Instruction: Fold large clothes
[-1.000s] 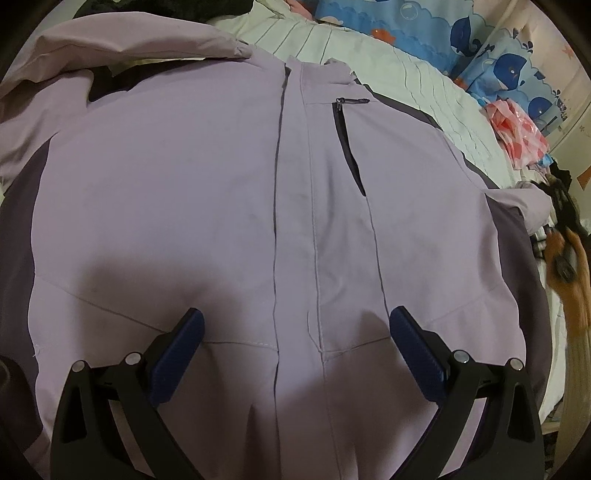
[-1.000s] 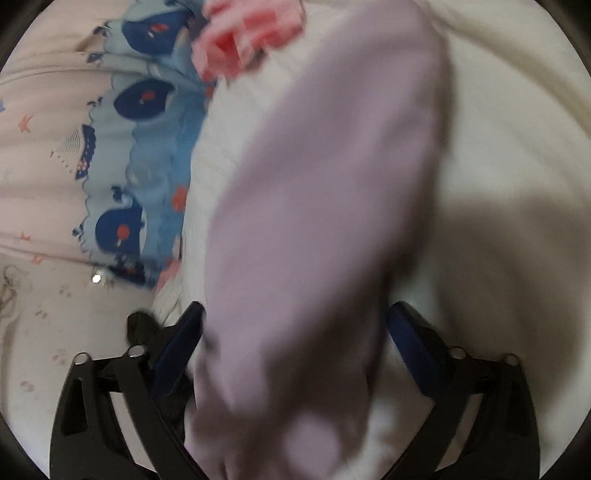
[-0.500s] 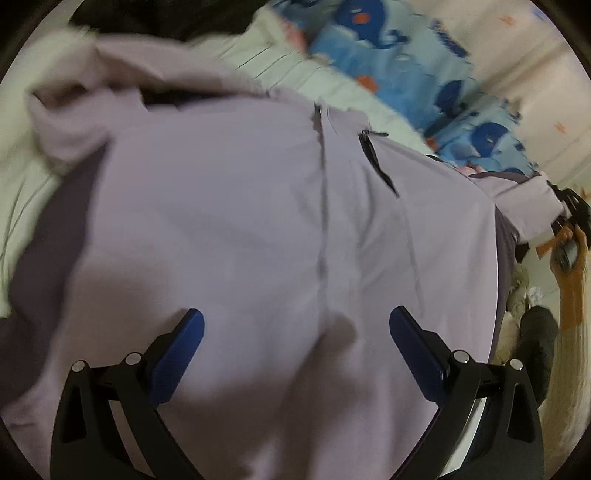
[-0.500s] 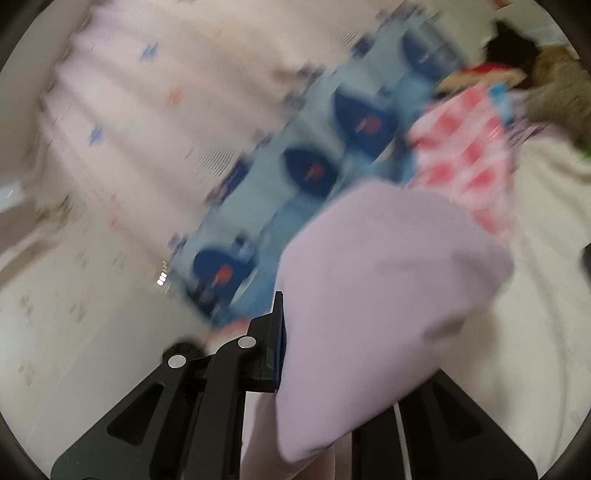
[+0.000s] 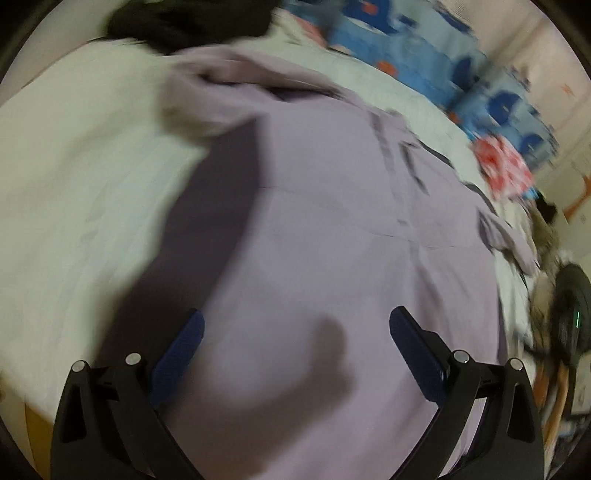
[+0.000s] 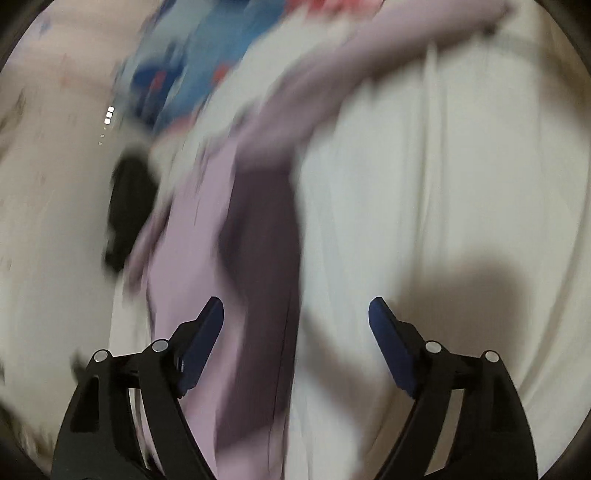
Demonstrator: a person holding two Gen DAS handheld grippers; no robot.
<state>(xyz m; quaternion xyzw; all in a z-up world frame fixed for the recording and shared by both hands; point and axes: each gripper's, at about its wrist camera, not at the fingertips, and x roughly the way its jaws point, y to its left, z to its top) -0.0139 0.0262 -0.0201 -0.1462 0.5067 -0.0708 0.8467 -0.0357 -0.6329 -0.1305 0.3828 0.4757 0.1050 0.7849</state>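
While both views blur, a lilac jacket lies spread front-up on the white bedsheet.

The left gripper hangs above the jacket's near part, fingers wide apart and empty. The right gripper, likewise spread and empty, is over the jacket's sleeve and the sheet. A blue patterned pillow and a pink-red cloth lie at the far right.

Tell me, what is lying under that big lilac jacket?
The lilac jacket lies spread on a white bedsheet, which shows all around it. At its far end a black garment lies beyond the collar. Whatever sits beneath the jacket's middle is covered.
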